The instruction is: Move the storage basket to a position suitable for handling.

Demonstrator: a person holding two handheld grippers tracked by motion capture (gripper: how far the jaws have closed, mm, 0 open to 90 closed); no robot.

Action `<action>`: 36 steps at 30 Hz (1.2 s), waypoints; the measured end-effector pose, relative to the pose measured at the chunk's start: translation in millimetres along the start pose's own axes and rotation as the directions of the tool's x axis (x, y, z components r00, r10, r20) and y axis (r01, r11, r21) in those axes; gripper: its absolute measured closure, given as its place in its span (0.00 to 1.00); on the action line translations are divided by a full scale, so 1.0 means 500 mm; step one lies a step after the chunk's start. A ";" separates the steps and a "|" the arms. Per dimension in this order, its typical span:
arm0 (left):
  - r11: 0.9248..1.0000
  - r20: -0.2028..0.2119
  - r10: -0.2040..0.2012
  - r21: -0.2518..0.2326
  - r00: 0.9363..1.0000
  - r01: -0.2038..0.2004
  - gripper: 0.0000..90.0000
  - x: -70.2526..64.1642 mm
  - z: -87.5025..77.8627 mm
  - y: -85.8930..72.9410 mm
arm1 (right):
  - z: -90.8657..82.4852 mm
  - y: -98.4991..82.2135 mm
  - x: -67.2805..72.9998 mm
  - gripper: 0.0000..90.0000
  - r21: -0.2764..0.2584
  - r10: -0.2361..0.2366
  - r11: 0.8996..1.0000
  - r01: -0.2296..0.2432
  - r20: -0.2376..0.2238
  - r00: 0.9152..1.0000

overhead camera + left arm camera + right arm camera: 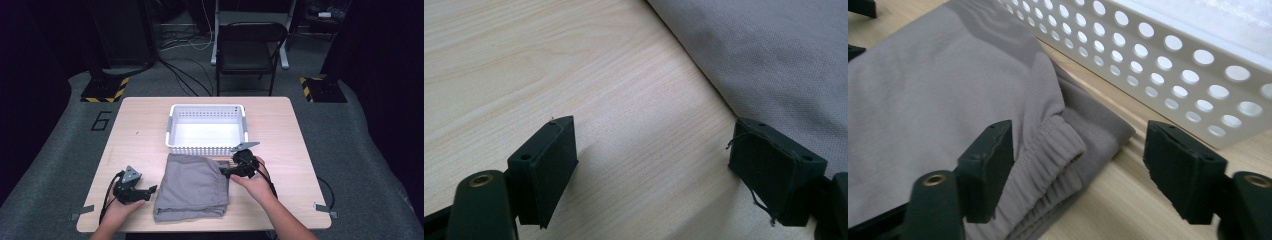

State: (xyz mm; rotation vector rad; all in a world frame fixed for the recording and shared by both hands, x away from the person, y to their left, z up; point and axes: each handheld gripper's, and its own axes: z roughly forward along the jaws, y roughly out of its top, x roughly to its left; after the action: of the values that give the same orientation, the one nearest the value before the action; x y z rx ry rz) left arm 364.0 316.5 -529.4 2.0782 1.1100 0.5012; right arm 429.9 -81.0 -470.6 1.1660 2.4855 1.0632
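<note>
Folded grey garment (192, 187) is lying flat on the wooden table (290, 130), just on the person's side of the white perforated basket (206, 148); its far edge is sitting just beside the basket's near wall, touching or not I cannot tell. All places below are relative to the garment.

Right gripper (226, 172) is sitting at the garment's far right corner, low over the table, pointing in toward the cloth. Its jaws are standing wide apart, gripping nothing. In the right gripper view the elastic waistband corner (1060, 145) is lying between the two pads, one pad over the cloth, the other over bare table beside the basket wall, neither pressing on it.

Left gripper (150, 190) is resting on the table just off the garment's left edge, jaws spread wide and holding nothing. In the left gripper view one pad is sitting right at the cloth's edge, bare wood between the pads.
</note>
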 end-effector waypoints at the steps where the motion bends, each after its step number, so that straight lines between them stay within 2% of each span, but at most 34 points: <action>1: 1.000 0.000 0.000 0.000 1.000 0.000 0.21 0.000 0.000 0.000 | 0.004 0.001 -0.002 0.28 0.011 -0.009 1.000 0.009 0.001 1.000; 3: 1.000 0.000 -0.002 -0.003 1.000 0.002 0.21 0.000 0.000 0.000 | 0.011 0.001 -0.003 0.26 0.007 -0.015 1.000 0.015 0.001 1.000; 4: 1.000 0.000 -0.002 -0.003 1.000 0.002 0.21 0.000 0.000 0.000 | 0.021 0.001 -0.003 0.23 0.036 -0.012 0.999 0.012 0.001 1.000; 5: 1.000 0.000 -0.001 -0.004 1.000 0.001 0.21 0.000 0.000 0.000 | 0.025 0.001 -0.002 0.22 0.041 -0.008 0.999 0.008 -0.004 1.000; 6: 1.000 0.005 0.001 0.001 1.000 -0.001 0.21 0.001 0.000 0.000 | 0.029 0.001 -0.004 0.20 0.042 -0.024 0.999 0.024 0.001 1.000; 9: 1.000 0.007 0.002 0.002 1.000 -0.002 0.21 0.001 0.000 0.000 | 0.042 0.000 -0.003 0.18 0.057 -0.012 0.998 0.012 -0.004 1.000; 11: 1.000 0.008 0.001 0.004 1.000 -0.001 0.21 0.001 0.000 0.000 | 0.049 -0.002 -0.006 0.18 0.053 -0.019 0.998 0.019 -0.014 1.000; 19: 1.000 0.009 0.001 0.002 1.000 -0.001 0.21 0.001 0.000 0.000 | 0.075 -0.013 -0.021 0.18 0.056 0.026 0.998 -0.023 -0.056 0.998; 21: 1.000 0.008 0.003 0.002 1.000 -0.003 0.21 0.001 0.000 0.000 | 0.077 -0.014 -0.022 0.18 0.067 0.042 0.997 -0.038 -0.059 0.997; 27: 1.000 0.010 0.001 0.002 1.000 -0.001 0.21 0.001 0.000 0.000 | 0.090 -0.015 -0.026 0.18 0.065 0.044 0.997 -0.040 -0.066 0.997; 29: 1.000 0.011 0.010 0.009 1.000 -0.010 0.21 0.002 -0.001 0.000 | 0.095 -0.015 -0.022 0.17 0.071 0.063 0.996 -0.059 -0.059 0.996; 30: 1.000 0.011 0.009 0.008 1.000 -0.009 0.21 0.002 -0.001 0.000 | 0.097 -0.015 -0.023 0.17 0.063 0.045 0.997 -0.042 -0.056 0.997; 31: 1.000 0.011 0.009 0.008 1.000 -0.010 0.21 0.002 -0.001 0.000 | 0.099 -0.014 -0.020 0.18 0.062 0.058 0.997 -0.055 -0.050 0.997; 32: 1.000 0.011 0.009 0.008 1.000 -0.009 0.21 0.002 -0.001 0.000 | 0.101 -0.014 -0.022 0.18 0.046 0.022 0.999 -0.020 -0.052 0.998; 34: 1.000 0.011 0.009 0.009 1.000 -0.009 0.21 0.002 -0.001 0.000 | 0.103 -0.013 -0.020 0.18 0.049 0.017 0.999 -0.014 -0.051 0.999; 36: 1.000 0.011 0.010 0.006 1.000 -0.010 0.21 0.002 -0.001 0.000 | 0.101 -0.012 -0.017 0.20 0.061 0.043 0.997 -0.039 -0.069 0.997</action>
State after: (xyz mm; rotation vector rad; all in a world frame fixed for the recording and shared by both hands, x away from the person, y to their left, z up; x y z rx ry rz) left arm 364.6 317.6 -529.1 2.0905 1.0969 0.4916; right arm 454.8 -63.2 -512.2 1.2219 2.5747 1.0653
